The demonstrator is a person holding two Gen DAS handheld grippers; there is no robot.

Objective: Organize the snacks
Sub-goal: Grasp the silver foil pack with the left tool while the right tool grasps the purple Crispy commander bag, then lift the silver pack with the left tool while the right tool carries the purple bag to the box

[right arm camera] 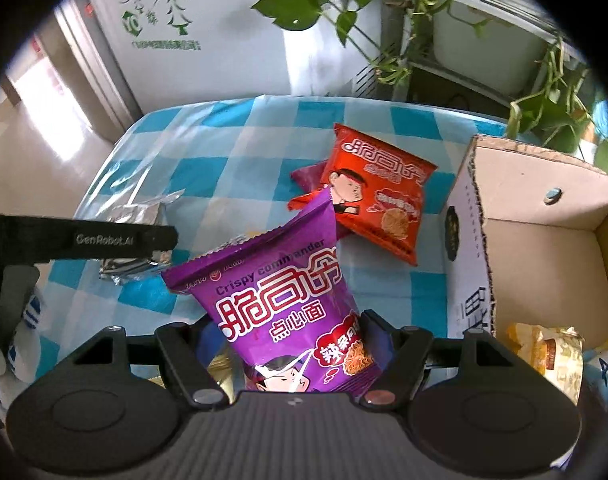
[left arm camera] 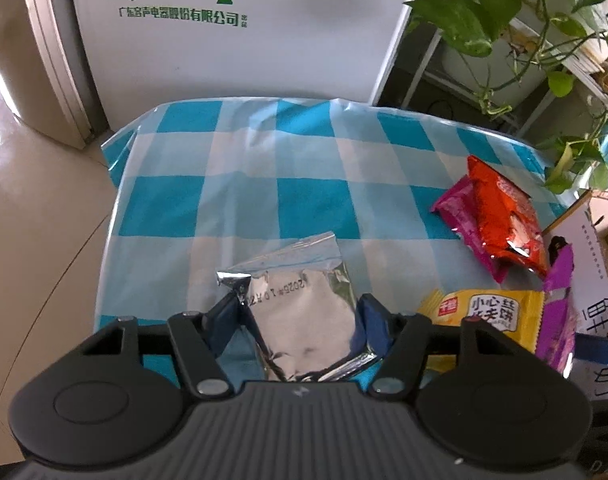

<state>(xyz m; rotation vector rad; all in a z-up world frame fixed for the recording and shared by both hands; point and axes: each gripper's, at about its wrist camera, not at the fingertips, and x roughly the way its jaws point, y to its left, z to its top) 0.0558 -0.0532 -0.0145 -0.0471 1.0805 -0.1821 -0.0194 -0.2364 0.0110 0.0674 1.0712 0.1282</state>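
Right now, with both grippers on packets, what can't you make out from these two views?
- Silver packet, left wrist view: its near end is hidden behind the left gripper.
- Yellow packet, left wrist view: partly covered by the purple packet.
- Cardboard box, right wrist view: its contents are cut off by the edge.

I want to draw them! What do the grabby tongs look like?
Both tongs, left and right, look alike: a dark grey ribbed body, two round black discs at the sides, black linkage bars with silver rivets, and dark blue finger pads. One black bar reads "GenRobot.AI" in the right view.
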